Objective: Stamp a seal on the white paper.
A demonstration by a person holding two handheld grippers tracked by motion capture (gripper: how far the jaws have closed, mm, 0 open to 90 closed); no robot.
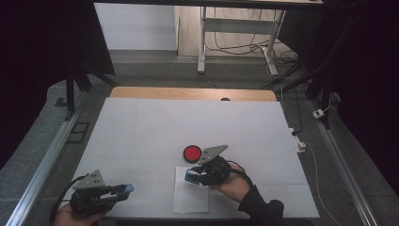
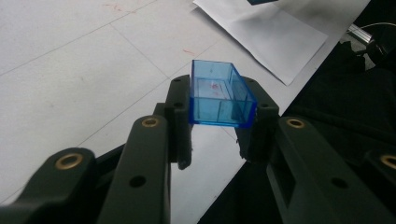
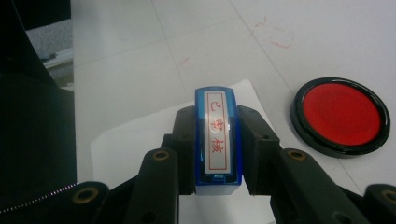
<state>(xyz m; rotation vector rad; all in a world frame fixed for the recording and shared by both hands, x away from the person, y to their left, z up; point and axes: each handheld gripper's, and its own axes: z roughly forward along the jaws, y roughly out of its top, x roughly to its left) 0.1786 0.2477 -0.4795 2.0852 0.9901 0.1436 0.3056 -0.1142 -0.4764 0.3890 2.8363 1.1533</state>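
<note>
My left gripper [image 1: 126, 189] sits at the table's near left, shut on a clear blue stamp cap [image 2: 219, 94] whose open side faces away from the jaws. My right gripper [image 1: 190, 177] hovers over the top left part of a white paper sheet [image 1: 190, 197], shut on a blue stamp [image 3: 217, 140] with red characters on its white face. A round red ink pad [image 1: 192, 153] in a black rim lies just beyond the sheet, right of the stamp in the right gripper view, ink pad [image 3: 342, 115].
A white mat [image 1: 188, 127] covers the wooden table [image 1: 141, 92]. Metal rails [image 1: 42, 165] run along both sides. A desk frame and cables [image 1: 235, 47] stand on the floor beyond the far edge.
</note>
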